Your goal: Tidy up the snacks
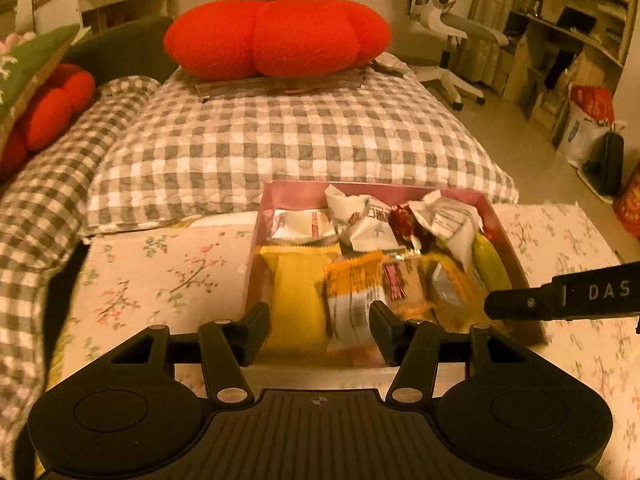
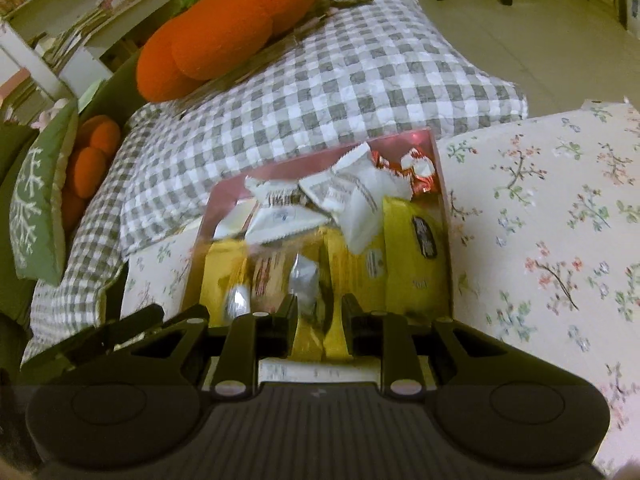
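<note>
- Sitting at the left of the scene, the left gripper [image 1: 320, 330] hovers over the near end of the pink box [image 1: 506, 236], its jaws spread wide with nothing between them; a yellow packet [image 1: 294, 296] and an orange-and-white packet [image 1: 352, 300] lie just below.
- In the middle, the snacks fill the pink box in a loose heap: white wrappers [image 2: 352, 200] ride on top of yellow ones [image 2: 416, 252] at the far end.
- To the right, the right gripper [image 2: 318, 322] reaches into the same box, its jaws partly apart around a silver-ended packet [image 2: 304, 284] (blur hides whether the pads actually touch it, so I cannot tell if it is pinched).
- Risk, as I judge it: the two grippers work close together and could knock each other, and a crinkly wrapper may slip from a shallow pinch or drag a neighbour over the low wall.
- The box rests on a floral cloth [image 2: 540, 240], soft enough to let it tip; beyond lie a grey checked quilt [image 1: 288, 140], an orange pumpkin cushion [image 1: 276, 34], an office chair [image 1: 448, 28] and shelves.
</note>
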The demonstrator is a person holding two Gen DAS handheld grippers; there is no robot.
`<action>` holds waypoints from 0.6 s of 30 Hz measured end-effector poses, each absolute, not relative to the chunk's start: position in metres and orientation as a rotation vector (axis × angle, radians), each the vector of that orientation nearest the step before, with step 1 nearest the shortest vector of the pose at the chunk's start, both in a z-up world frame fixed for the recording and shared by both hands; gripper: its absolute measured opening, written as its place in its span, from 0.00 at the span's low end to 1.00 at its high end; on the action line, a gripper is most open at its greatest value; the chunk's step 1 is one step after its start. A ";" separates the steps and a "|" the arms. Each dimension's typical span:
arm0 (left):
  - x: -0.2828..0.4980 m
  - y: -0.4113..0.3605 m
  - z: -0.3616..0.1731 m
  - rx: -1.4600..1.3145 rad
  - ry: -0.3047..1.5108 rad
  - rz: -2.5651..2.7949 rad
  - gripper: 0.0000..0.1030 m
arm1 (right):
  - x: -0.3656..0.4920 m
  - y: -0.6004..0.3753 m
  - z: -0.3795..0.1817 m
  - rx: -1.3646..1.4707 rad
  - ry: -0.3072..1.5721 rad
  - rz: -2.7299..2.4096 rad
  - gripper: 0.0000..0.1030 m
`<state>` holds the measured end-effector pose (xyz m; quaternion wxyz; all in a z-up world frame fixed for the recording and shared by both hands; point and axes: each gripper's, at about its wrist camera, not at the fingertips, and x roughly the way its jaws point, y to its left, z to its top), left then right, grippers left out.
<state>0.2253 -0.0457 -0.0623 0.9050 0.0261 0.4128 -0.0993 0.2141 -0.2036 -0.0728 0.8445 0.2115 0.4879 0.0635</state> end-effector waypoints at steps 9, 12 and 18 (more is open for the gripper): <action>0.162 -0.043 -0.040 0.130 0.867 -0.111 0.54 | 0.165 -0.177 -0.042 0.250 1.017 0.150 0.24; 0.137 -0.042 -0.026 0.158 0.839 -0.081 0.54 | 0.137 -0.168 -0.027 0.143 0.982 0.141 0.26; 0.082 -0.040 0.001 0.189 0.727 -0.049 0.62 | 0.076 -0.180 -0.008 0.170 0.893 0.110 0.53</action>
